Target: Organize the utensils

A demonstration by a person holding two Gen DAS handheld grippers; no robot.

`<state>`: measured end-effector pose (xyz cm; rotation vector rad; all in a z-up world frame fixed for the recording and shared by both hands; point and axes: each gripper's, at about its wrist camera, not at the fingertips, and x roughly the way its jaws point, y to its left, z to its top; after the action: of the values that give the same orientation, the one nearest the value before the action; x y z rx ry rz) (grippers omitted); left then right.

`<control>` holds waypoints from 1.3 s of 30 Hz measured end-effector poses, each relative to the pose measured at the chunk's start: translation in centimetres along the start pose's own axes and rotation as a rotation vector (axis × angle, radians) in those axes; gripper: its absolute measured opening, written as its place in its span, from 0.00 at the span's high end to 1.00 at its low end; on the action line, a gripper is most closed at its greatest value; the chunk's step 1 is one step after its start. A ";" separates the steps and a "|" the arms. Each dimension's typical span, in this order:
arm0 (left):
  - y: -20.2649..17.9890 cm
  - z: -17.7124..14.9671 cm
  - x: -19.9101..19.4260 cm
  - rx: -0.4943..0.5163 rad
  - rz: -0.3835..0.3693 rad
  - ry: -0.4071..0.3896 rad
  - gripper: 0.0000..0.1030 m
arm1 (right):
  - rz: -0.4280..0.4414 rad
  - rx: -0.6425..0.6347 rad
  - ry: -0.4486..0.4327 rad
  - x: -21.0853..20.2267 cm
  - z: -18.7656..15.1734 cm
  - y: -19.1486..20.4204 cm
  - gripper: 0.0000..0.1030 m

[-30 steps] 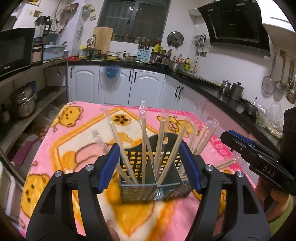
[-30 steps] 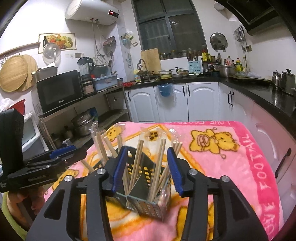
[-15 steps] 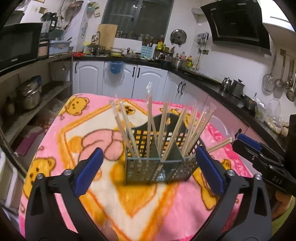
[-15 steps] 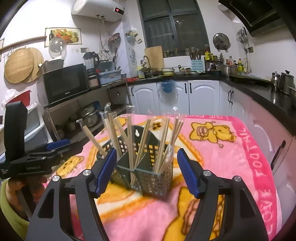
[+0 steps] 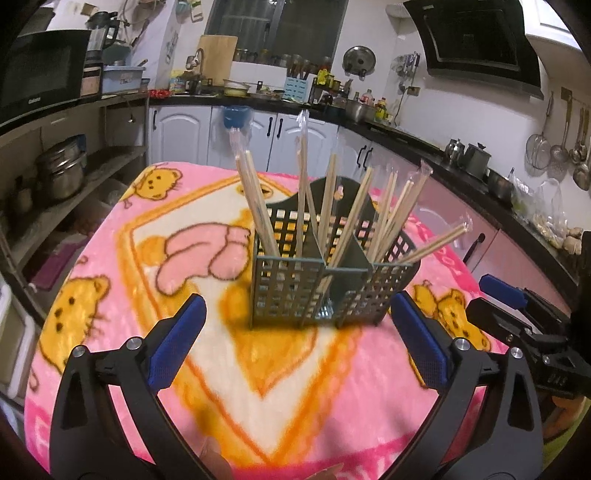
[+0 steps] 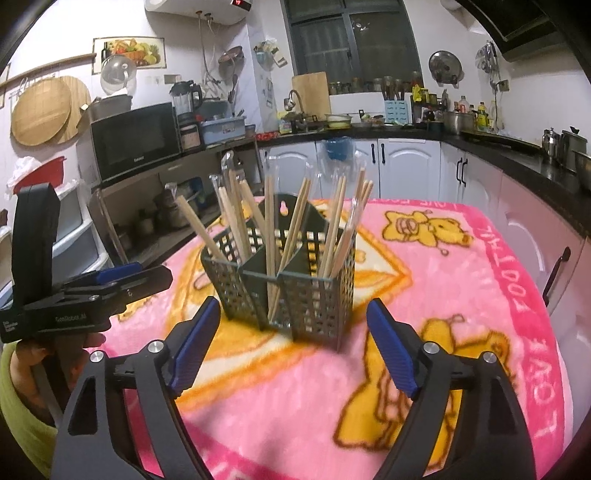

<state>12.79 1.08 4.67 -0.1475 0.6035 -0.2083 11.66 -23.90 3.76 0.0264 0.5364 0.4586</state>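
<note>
One caddy (image 5: 325, 284) on my screen, dark mesh, standing upright on the pink blanket (image 5: 229, 369) that covers the table. It's split into compartments, and I count roughly a dozen chopsticks (image 5: 258, 206) sticking up out of it, some in clear wrappers; can't get an exact number where they overlap.

Two grippers. Left gripper (image 5: 295, 341) has its jaws spread wide, nothing between them, caddy just ahead. Right gripper (image 6: 293, 347) is opening right now, also with nothing between its pads.

Left view shows me the right gripper off to the side plus the range hood (image 5: 476, 40). Right view shows the left gripper, a hand (image 6: 55, 350) under it, the microwave (image 6: 133, 138) and the water heater (image 6: 199, 7).
</note>
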 end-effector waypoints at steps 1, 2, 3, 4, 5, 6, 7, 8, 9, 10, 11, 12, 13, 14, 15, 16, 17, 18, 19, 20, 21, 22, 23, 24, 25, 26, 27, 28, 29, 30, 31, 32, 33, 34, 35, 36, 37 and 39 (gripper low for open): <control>0.0 -0.2 0.0 0.000 0.002 0.003 0.10 | -0.001 0.000 0.003 0.0 -0.2 0.1 0.19; -0.1 -0.5 0.1 -0.001 0.002 0.004 0.10 | 0.000 -0.002 0.007 0.0 -0.4 0.1 0.18; -0.1 -0.6 0.1 -0.001 0.004 0.004 0.10 | -0.001 -0.003 0.010 0.0 -0.6 0.1 0.18; -0.1 -0.9 0.1 -0.005 0.008 0.003 0.10 | -0.004 -0.004 0.013 0.1 -0.8 0.1 0.18; 0.0 -1.1 0.1 -0.007 0.008 0.002 0.10 | -0.007 -0.004 0.016 0.1 -1.1 0.1 0.17; 0.0 -1.4 0.0 -0.012 0.010 -0.003 0.10 | -0.007 -0.003 0.016 0.1 -1.3 0.1 0.16; 0.0 -1.5 0.0 -0.015 0.012 -0.008 0.10 | -0.008 -0.001 0.015 0.1 -1.5 0.0 0.15; 0.0 -1.6 0.0 -0.017 0.014 -0.012 0.10 | -0.009 0.003 0.012 0.0 -1.8 -0.1 0.13; -0.1 -1.9 -0.1 -0.019 0.016 -0.016 0.10 | -0.007 0.007 0.008 0.0 -1.9 -0.2 0.11; -0.1 -2.1 -0.2 -0.023 0.021 -0.023 0.10 | -0.006 0.009 0.003 -0.1 -2.0 -0.2 0.10; -0.1 -2.3 -0.2 -0.023 0.025 -0.026 0.10 | -0.010 0.011 -0.009 -0.3 -2.3 -0.2 0.09; -0.2 -2.5 -0.2 -0.022 0.032 -0.029 0.10 | -0.014 0.011 -0.016 -0.3 -2.4 -0.3 0.08; -0.3 -2.7 -0.2 -0.017 0.036 -0.031 0.10 | -0.019 0.009 -0.023 -0.4 -2.6 -0.4 0.08; -0.4 -2.9 -0.2 -0.012 0.046 -0.032 0.10 | -0.024 0.007 -0.029 -0.5 -2.7 -0.4 0.08; -0.5 -3.0 -0.2 -0.008 0.051 -0.035 0.10 | -0.030 0.007 -0.034 -0.5 -2.9 -0.5 0.07; -0.5 -3.2 -0.1 -0.006 0.050 -0.037 0.10 | -0.037 0.007 -0.042 -0.5 -3.1 -0.6 0.07; -0.5 -3.3 -0.1 -0.004 0.048 -0.038 0.10 | -0.042 0.008 -0.046 -0.5 -3.2 -0.6 0.07; -0.6 -3.5 -0.1 -0.001 0.048 -0.041 0.10 | -0.051 0.011 -0.051 -0.6 -3.4 -0.7 0.07; -0.7 -3.6 -0.1 0.004 0.047 -0.045 0.10 | -0.057 0.015 -0.055 -0.6 -3.6 -0.9 0.07; -0.8 -3.7 -0.1 0.007 0.047 -0.047 0.10 | -0.062 0.020 -0.059 -0.6 -3.7 -1.0 0.06; -0.8 -3.8 -0.1 0.010 0.048 -0.050 0.10 | -0.066 0.023 -0.060 -0.5 -3.8 -1.1 0.06; -0.8 -3.9 0.0 0.012 0.048 -0.052 0.10 | -0.072 0.024 -0.063 -0.5 -3.9 -1.2 0.06; -0.9 -4.0 0.0 0.013 0.046 -0.055 0.10 | -0.079 0.024 -0.068 -0.5 -4.1 -1.3 0.06; -0.9 -4.1 0.0 0.016 0.042 -0.058 0.10 | -0.086 0.024 -0.071 -0.5 -4.2 -1.4 0.06; -1.0 -4.2 0.1 0.021 0.041 -0.059 0.10 | -0.091 0.025 -0.077 -0.5 -4.3 -1.5 0.06; -1.1 -4.3 0.1 0.026 0.044 -0.065 0.10 | -0.094 0.027 -0.081 -0.5 -4.5 -1.6 0.06; -1.2 -4.4 0.1 0.030 0.046 -0.073 0.10 | -0.098 0.031 -0.086 -0.5 -4.7 -1.7 0.06; -1.3 -4.5 0.0 0.033 0.045 -0.078 0.10 | -0.101 0.035 -0.092 -0.5 -4.8 -1.8 0.06; -1.3 -4.6 0.0 0.035 0.043 -0.083 0.10 | -0.103 0.040 -0.098 -0.6 -5.0 -2.0 0.06; -1.4 -4.7 0.0 0.036 0.043 -0.088 0.10 | -0.105 0.046 -0.107 -0.7 -5.1 -2.1 0.06; -1.5 -4.8 0.1 0.038 0.042 -0.093 0.10 | -0.106 0.050 -0.114 -0.8 -5.2 -2.1 0.06; -1.6 -4.9 0.1 0.040 0.041 -0.099 0.10 | -0.109 0.055 -0.127 -0.9 -5.3 -2.2 0.06; -1.6 -5.0 0.0 0.041 0.041 -0.106 0.10 | -0.111 0.055 -0.135 -1.0 -5.4 -2.3 0.06; -1.7 -5.0 0.0 0.043 0.042 -0.113 0.10 | -0.113 0.054 -0.144 -1.1 -5.4 -2.3 0.06; -1.7 -5.1 0.0 0.043 0.042 -0.118 0.10 | -0.118 0.050 -0.158 -1.3 -5.5 -2.3 0.06; -1.8 -5.2 -0.1 0.042 0.040 -0.128 0.10 | -0.121 0.047 -0.168 -1.4 -5.6 -2.4 0.06; -1.8 -5.2 -0.1 0.042 0.038 -0.134 0.10 | -0.123 0.043 -0.176 -1.5 -5.6 -2.3 0.06; -1.9 -5.3 0.0 0.044 0.039 -0.144 0.10 | -0.127 0.032 -0.190 -1.7 -5.8 -2.2 0.06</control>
<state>9.40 -1.12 0.71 -0.1071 0.4580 -0.1719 8.40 -27.12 -0.75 0.0656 0.3567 0.3193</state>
